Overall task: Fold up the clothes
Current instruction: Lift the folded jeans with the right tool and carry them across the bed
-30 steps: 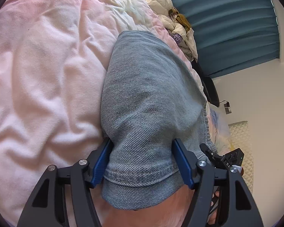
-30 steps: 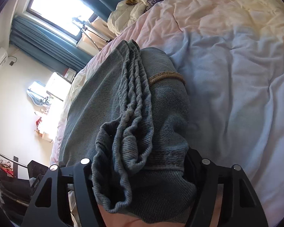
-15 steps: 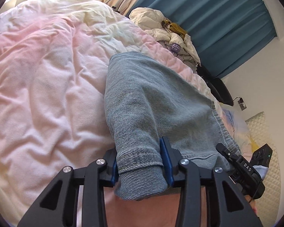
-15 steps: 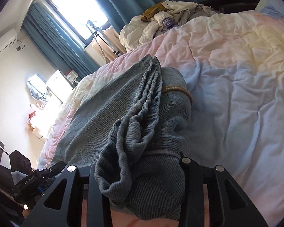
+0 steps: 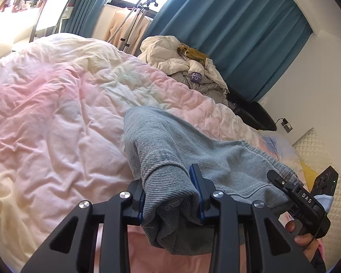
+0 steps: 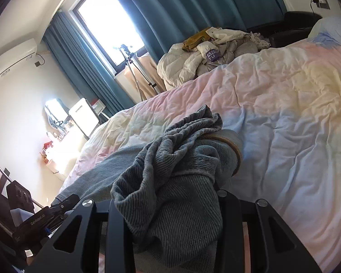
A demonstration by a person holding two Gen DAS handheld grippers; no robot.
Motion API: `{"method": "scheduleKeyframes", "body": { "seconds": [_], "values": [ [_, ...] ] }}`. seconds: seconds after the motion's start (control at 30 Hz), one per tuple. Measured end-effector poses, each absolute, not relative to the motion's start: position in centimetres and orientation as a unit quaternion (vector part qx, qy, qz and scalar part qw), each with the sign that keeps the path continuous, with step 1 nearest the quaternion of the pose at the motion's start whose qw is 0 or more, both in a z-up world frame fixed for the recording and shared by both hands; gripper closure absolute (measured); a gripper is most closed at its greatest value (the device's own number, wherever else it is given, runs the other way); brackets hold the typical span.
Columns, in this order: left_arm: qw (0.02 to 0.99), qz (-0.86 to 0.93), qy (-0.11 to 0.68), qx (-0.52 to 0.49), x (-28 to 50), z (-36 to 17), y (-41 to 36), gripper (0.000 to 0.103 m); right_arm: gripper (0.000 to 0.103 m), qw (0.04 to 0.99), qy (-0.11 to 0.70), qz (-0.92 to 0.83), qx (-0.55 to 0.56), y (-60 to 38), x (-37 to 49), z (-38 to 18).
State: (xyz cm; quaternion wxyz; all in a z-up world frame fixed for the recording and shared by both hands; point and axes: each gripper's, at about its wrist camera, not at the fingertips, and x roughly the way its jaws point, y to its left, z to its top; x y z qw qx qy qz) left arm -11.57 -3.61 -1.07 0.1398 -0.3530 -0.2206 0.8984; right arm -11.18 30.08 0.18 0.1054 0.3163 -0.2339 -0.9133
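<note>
A grey-blue denim garment [image 5: 170, 141] lies partly on the pastel duvet [image 5: 56, 113], its near edge lifted off the bed. My left gripper [image 5: 168, 177] has a fold of that denim between its blue pads, and its jaws are closing on it. In the right wrist view the bunched waistband end of the denim garment [image 6: 184, 136] drapes over my right gripper [image 6: 168, 195], which is shut on it; its fingertips are hidden under the cloth. The right gripper [image 5: 295, 195] also shows at the left view's lower right, in a hand.
A pile of pale clothes [image 5: 188, 66] sits at the far edge of the bed. Behind it are teal curtains [image 5: 238, 34], a clothes stand [image 5: 134, 22] and a dark chair [image 5: 257, 113]. A quilted pillow [image 5: 313, 147] is at right. The duvet [image 6: 284, 113] stretches wide beyond the denim.
Both grippers closed on the denim's near edge and rose with it, tilting up so the room's far side came into view. The cloth now hangs bunched between the jaws.
</note>
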Motion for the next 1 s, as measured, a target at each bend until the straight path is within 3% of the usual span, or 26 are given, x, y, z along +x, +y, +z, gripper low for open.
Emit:
{"method": "scheduleKeyframes", "body": {
  "seconds": [0.5, 1.0],
  "values": [
    [0.186, 0.92, -0.17, -0.3, -9.4, 6.4, 4.4, 0.072, 0.072, 0.087, -0.216, -0.937, 0.26, 35.8, -7.5, 7.7],
    [0.271, 0.915, -0.13, -0.27, -8.3, 11.3, 18.8, 0.072, 0.072, 0.021, -0.185, -0.962, 0.199, 47.8, -0.7, 14.2]
  ]
}}
